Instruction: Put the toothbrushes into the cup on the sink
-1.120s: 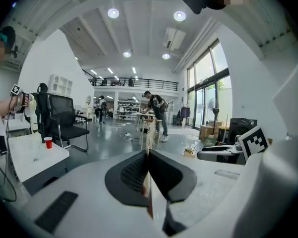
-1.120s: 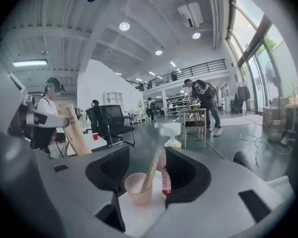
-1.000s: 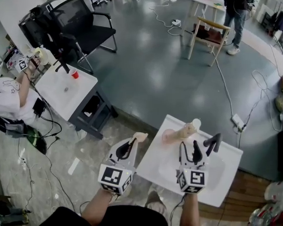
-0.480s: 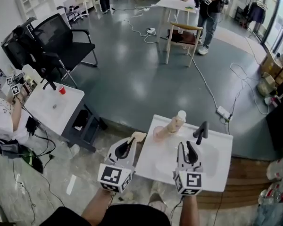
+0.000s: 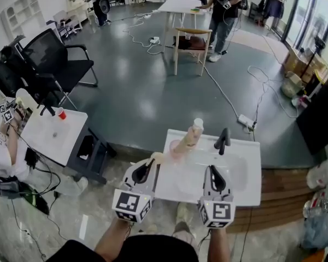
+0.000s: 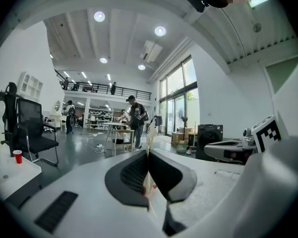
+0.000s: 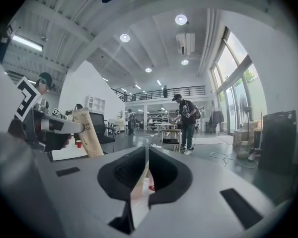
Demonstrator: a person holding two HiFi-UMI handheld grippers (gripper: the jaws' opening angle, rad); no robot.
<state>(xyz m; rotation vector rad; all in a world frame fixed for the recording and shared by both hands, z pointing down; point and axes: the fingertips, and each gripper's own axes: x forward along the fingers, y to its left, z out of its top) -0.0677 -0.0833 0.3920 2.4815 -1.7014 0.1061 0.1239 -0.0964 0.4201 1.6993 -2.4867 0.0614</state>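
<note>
In left gripper (image 5: 152, 164), a toothbrush (image 5: 159, 157)

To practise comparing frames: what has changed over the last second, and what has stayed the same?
The right gripper has just been closing its jaws, with nothing seen between them, and drew back from the faucet toward the near edge of the sink. Unchanged: the left gripper stays shut on a beige tube, and the cup stands in place.
</note>
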